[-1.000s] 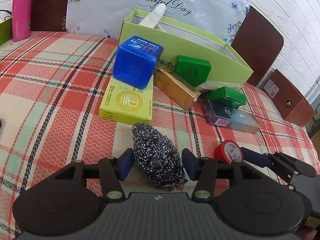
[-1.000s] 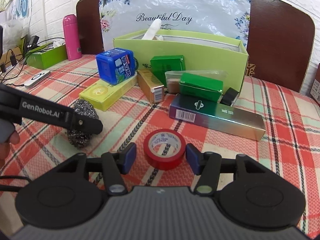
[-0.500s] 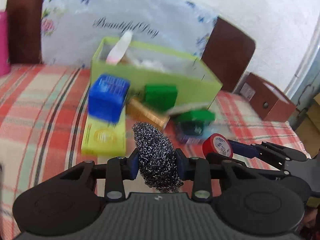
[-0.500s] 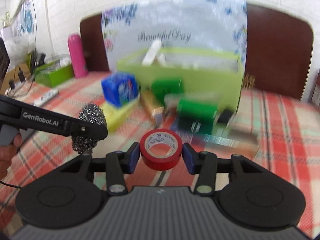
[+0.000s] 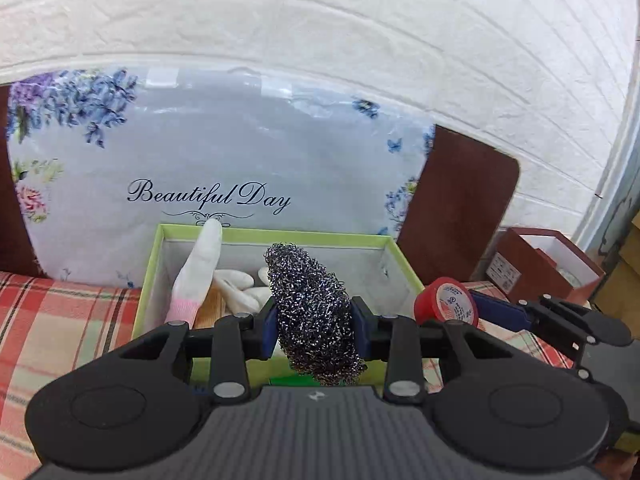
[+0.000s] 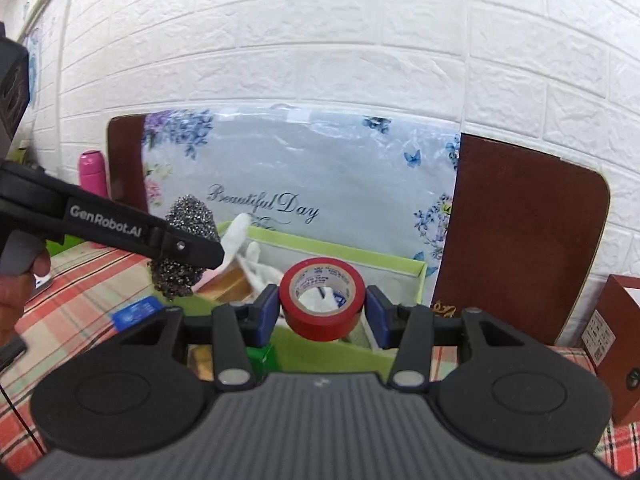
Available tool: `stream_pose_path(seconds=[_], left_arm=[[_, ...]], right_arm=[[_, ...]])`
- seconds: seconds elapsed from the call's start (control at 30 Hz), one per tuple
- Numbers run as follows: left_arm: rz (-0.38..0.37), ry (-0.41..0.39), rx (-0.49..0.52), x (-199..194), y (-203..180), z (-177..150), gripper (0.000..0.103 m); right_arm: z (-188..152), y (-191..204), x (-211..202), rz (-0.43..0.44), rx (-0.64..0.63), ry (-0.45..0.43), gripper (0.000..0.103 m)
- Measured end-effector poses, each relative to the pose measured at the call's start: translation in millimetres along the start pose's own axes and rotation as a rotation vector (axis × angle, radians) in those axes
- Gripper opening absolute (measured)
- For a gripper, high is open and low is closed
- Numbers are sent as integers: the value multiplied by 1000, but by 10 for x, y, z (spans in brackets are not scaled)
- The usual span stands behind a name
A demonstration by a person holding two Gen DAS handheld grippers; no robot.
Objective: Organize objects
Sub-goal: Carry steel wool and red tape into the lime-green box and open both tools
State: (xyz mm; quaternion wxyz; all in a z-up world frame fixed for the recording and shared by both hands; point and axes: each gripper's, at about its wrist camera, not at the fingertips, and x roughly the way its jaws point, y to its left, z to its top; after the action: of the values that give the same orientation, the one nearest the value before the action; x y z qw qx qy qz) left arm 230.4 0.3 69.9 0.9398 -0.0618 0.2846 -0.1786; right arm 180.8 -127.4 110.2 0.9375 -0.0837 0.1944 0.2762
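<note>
Both tools are now up off the red-and-cream plaid tablecloth and carrying loads; a second ago each object sat on the cloth between parted fingers, untouched.

Left gripper — blue pads clamped on the sides of the grey steel-wool scouring ball, which stands upright between them, its top above the pads. It hangs at the near wall of the lime-green open cardboard box, level with or just above the rim.

Right gripper — pads pressed against both sides of the red roll of electrical tape, core hole facing the camera. The roll sits over the box's near right portion, above the rim.

Inside the box: a white knit glove with a pink cuff propped against the left wall, more white fabric behind it.

The small boxes along the box's near side are mostly hidden under the tools.

Judgement: pick-up is done for both items; transport is nearly complete. What is left is moving each a little farther over the opening and releasing. The glove crowds the left side, so the scourer likely drops toward the middle.
</note>
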Motion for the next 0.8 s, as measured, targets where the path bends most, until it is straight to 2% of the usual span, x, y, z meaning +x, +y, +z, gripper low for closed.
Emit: stream_pose_path(seconds=[0.3, 0.37, 0.4, 0.43, 0.47, 0.5, 0.6, 0.7, 0.8], left_arm=[[61, 94, 0, 700, 228, 102, 39], [80, 95, 15, 782, 250, 85, 46], [100, 90, 32, 805, 247, 68, 60], [129, 88, 56, 815, 242, 51, 78], [159, 82, 76, 793, 239, 26, 80], [169, 66, 92, 741, 241, -7, 80], [132, 56, 64, 550, 264, -59, 81], [120, 49, 4, 306, 254, -99, 81], [124, 32, -15, 16, 170, -180, 81]], right_arm=[[-17, -164, 791, -35, 27, 75, 46], [-30, -180, 903, -31, 39, 88, 46], [-47, -187, 954, -22, 43, 96, 47], [-68, -187, 994, -19, 43, 97, 60], [-99, -184, 1001, -31, 37, 93, 68], [-134, -175, 974, -54, 27, 81, 75], [-187, -183, 795, -75, 23, 46, 77], [-152, -210, 517, -86, 63, 5, 87], [-98, -181, 198, -93, 78, -48, 98]])
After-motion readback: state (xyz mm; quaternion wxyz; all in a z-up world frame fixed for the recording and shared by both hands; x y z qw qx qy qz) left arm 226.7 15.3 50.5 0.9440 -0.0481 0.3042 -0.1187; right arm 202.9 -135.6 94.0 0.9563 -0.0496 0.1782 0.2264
